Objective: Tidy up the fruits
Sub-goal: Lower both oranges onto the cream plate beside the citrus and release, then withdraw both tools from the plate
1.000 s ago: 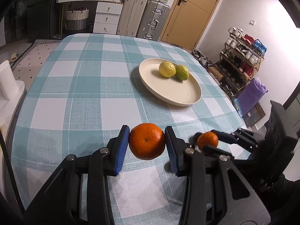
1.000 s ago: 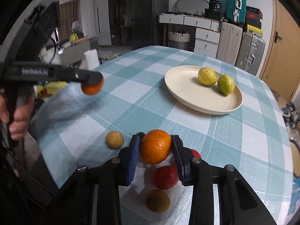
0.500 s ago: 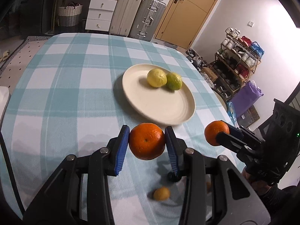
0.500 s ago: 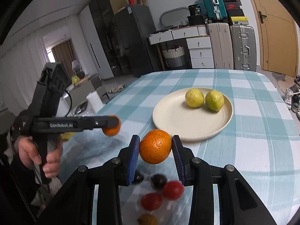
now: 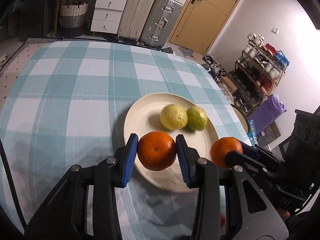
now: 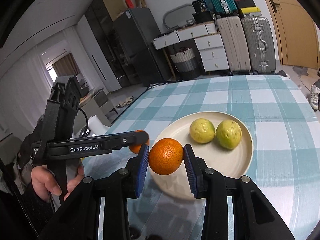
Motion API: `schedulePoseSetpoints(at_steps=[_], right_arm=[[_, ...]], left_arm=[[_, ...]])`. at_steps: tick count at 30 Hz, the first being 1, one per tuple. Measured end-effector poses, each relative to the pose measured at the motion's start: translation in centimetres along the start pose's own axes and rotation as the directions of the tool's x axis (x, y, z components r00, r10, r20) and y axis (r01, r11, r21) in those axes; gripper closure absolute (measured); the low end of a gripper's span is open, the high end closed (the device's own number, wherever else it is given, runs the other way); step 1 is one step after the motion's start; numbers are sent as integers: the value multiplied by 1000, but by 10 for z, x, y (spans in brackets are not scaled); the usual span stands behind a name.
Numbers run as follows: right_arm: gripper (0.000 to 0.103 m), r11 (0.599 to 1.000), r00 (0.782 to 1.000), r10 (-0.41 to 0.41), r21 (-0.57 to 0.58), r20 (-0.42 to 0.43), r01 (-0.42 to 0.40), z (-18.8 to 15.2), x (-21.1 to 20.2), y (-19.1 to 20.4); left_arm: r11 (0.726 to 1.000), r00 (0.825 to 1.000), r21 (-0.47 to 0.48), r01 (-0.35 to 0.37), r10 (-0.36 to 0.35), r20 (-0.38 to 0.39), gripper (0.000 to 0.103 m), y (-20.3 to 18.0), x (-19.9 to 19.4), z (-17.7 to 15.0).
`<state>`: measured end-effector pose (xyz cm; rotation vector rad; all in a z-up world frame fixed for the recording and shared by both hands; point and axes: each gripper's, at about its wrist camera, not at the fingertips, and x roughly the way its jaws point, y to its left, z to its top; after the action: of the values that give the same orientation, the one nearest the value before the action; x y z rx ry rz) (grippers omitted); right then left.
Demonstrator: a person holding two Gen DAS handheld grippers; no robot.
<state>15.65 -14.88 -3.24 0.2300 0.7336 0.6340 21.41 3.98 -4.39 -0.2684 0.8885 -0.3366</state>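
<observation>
The near half of the round cream plate (image 5: 140, 120) lies bare, open to a gripper from the near side; a yellow-green citrus fruit (image 5: 173, 119) and a greener one (image 5: 196, 118), touching, block its far right part. Left of the plate the teal-and-white checked tablecloth (image 5: 80, 92) is free all the way to the far edge

Home setting indicated: checked cloth on worktop (image 5: 80, 92), suitcases (image 5: 152, 16), drawers (image 5: 108, 12), laundry basket (image 5: 73, 16), shoe rack (image 5: 258, 76), fridge (image 6: 138, 46), door (image 5: 206, 10).
</observation>
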Motion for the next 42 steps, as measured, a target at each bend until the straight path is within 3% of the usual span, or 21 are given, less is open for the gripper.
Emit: schedulePoseSetpoints(at_steps=[11, 24, 27, 29, 31, 32, 35, 42], right_arm=[[67, 998, 996, -50, 35, -72, 53, 13, 46, -25], [67, 996, 989, -85, 2, -123, 86, 8, 73, -22], [60, 995, 989, -105, -9, -107, 104, 8, 71, -19], [48, 995, 991, -102, -12, -81, 101, 9, 65, -16], [48, 994, 993, -104, -20, -58, 103, 10, 58, -13], [48, 994, 993, -108, -23, -54, 106, 10, 56, -13], [48, 994, 993, -109, -21, -35, 108, 8, 45, -13], [48, 991, 991, -133, -15, 10, 133, 1, 14, -9]], left_arm=[[995, 994, -65, 72, -77, -78, 67, 13, 66, 31], [987, 988, -126, 98, -112, -108, 67, 27, 94, 35], [983, 986, -142, 116, -131, -107, 67, 28, 93, 35], [984, 987, -138, 109, -124, -102, 67, 28, 93, 35], [985, 989, -136, 109, -121, -88, 66, 28, 89, 37], [984, 989, -137, 113, -125, -80, 64, 28, 87, 37], [984, 991, -138, 116, -124, -57, 43, 27, 78, 40], [990, 996, -107, 90, -93, -19, 43, 17, 50, 38]])
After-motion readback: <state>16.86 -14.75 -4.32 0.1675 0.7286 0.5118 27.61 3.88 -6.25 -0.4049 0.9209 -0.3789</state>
